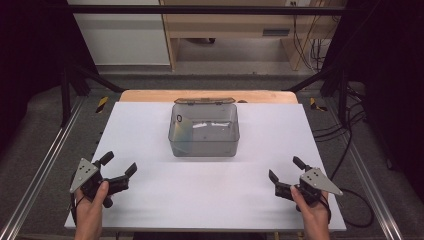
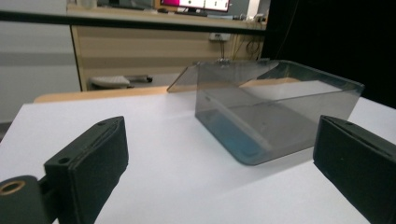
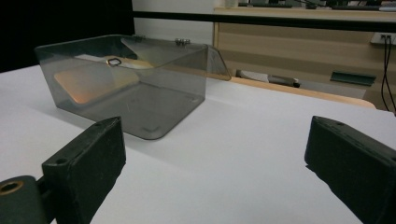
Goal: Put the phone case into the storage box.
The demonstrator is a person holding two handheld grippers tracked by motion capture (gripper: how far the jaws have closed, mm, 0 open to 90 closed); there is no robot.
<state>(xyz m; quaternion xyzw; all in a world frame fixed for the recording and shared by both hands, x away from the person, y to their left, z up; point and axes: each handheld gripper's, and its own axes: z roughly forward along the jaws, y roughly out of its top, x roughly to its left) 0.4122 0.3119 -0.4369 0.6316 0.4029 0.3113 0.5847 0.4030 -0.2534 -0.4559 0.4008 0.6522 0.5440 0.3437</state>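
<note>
A clear smoky plastic box (image 1: pixel 204 131) stands at the middle back of the white tabletop (image 1: pixel 210 195), its hinged lid (image 1: pixel 204 101) swung open behind it. Nothing shows inside it. My left gripper (image 1: pixel 120 163) rests low at the front left, held by a hand, jaws wide apart and empty. In the left gripper view the box (image 2: pixel 275 112) lies ahead and to the right, well beyond my left gripper (image 2: pixel 222 130). My right gripper (image 1: pixel 285 168) sits at the front right, jaws apart with nothing between them. In its own view the box (image 3: pixel 126 88) stands ahead to the left of my right gripper (image 3: pixel 215 128).
A wooden board edge (image 1: pixel 150 95) runs behind the white top. Metal frame rails (image 1: pixel 40 175) flank the table on both sides, and black cables (image 1: pixel 350 150) trail on the floor at the right. Wooden furniture (image 1: pixel 225 25) stands farther back.
</note>
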